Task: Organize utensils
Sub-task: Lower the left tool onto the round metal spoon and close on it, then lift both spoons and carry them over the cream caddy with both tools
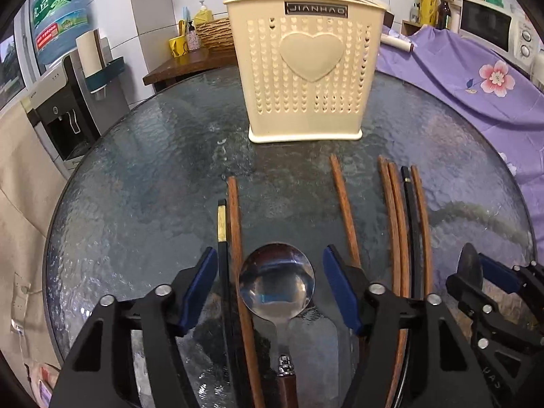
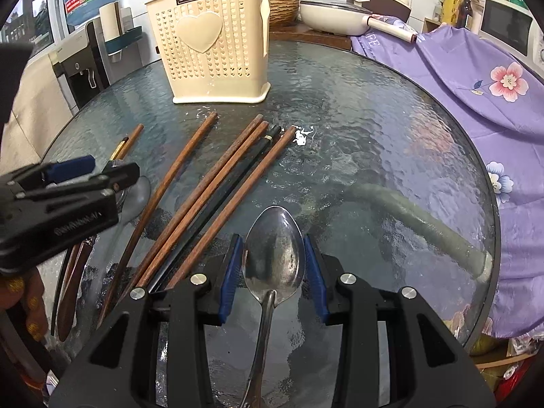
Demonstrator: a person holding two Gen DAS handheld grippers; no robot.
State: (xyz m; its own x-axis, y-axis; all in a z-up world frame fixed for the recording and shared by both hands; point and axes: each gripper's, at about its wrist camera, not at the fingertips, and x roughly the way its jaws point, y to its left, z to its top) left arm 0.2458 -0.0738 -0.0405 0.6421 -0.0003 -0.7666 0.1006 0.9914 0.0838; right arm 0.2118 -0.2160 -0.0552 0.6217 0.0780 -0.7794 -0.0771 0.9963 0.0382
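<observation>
A cream perforated utensil holder (image 1: pixel 303 68) with a heart stands upright at the back of the round glass table (image 1: pixel 153 170); it also shows in the right wrist view (image 2: pixel 210 39). Several brown and black chopsticks (image 2: pixel 204 200) lie loose in front of it. My left gripper (image 1: pixel 270 289) is open, its blue pads either side of a round steel spoon (image 1: pixel 276 280) with a wooden handle lying on the glass. My right gripper (image 2: pixel 273 272) is open around the bowl of an oval steel spoon (image 2: pixel 273 251), pads close but apart from it.
A purple floral cloth (image 2: pixel 476 78) covers things at the right. A water dispenser (image 1: pixel 64 102) stands left of the table. A wooden shelf behind holds cups, a basket (image 1: pixel 214 34) and a rice cooker (image 2: pixel 340 10). A microwave (image 1: pixel 489 30) is at far right.
</observation>
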